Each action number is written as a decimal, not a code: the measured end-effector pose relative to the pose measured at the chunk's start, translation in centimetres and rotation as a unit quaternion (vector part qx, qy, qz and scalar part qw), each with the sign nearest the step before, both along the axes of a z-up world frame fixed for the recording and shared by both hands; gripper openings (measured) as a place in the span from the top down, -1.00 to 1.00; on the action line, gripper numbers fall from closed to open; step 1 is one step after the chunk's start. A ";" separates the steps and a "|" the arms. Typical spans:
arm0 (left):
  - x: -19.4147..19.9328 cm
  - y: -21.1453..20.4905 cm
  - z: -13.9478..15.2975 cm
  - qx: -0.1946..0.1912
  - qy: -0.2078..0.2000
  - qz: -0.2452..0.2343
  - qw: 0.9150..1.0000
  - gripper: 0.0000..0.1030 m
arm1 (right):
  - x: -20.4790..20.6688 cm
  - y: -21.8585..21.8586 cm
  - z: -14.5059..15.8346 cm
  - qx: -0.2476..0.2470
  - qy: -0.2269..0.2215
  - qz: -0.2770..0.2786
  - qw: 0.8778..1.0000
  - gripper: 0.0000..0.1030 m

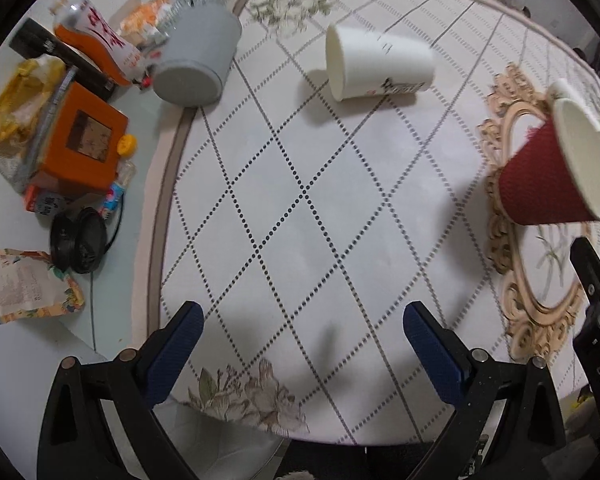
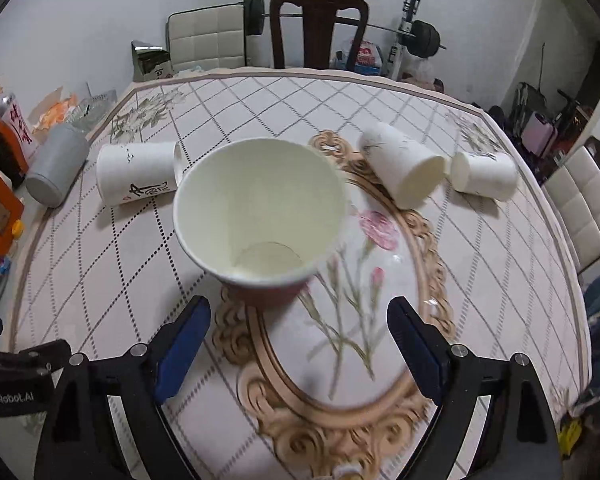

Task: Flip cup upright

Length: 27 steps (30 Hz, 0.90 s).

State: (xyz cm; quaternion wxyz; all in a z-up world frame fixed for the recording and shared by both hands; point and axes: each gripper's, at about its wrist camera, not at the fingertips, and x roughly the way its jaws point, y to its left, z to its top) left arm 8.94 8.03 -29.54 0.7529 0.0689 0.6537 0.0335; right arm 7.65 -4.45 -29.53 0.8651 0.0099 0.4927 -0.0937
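A red paper cup [image 2: 260,216] with a white inside stands upright on the patterned tablecloth, just ahead of my open right gripper [image 2: 299,322], which holds nothing. It also shows at the right edge of the left wrist view [image 1: 548,172]. A white paper cup [image 2: 138,178] lies on its side to the left; in the left wrist view this cup [image 1: 376,62] lies far ahead. Two more white cups [image 2: 404,168] [image 2: 485,176] lie on their sides at the right. My left gripper [image 1: 302,326] is open and empty above bare cloth.
A grey cylinder [image 1: 196,60] lies at the cloth's left edge. An orange box [image 1: 82,140], bottles, snack bags and a black cap [image 1: 78,240] crowd the table's left side. Chairs [image 2: 318,26] and a barbell stand behind the table.
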 end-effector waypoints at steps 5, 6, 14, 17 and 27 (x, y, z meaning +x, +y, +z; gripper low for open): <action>-3.5 -1.5 5.1 -0.007 -0.054 -0.008 0.998 -0.98 | -3.0 -1.4 4.4 -0.006 -0.003 -0.012 1.000 -0.99; -3.3 -0.7 5.7 -0.008 -0.062 -0.009 0.998 -0.98 | -3.7 -1.8 5.6 -0.009 -0.002 -0.017 1.000 -1.00; -8.2 -1.6 16.0 -0.030 -0.157 -0.021 0.987 -0.98 | -10.1 -3.8 16.2 -0.013 -0.029 -0.012 0.999 -1.00; -10.6 -2.0 19.3 -0.033 -0.191 -0.026 0.981 -0.98 | -12.2 -4.0 19.5 -0.015 -0.037 -0.005 0.999 -1.00; -15.6 -1.9 24.2 -0.040 -0.249 -0.033 0.967 -1.00 | -18.3 -4.2 26.6 -0.006 -0.069 0.001 0.998 -1.00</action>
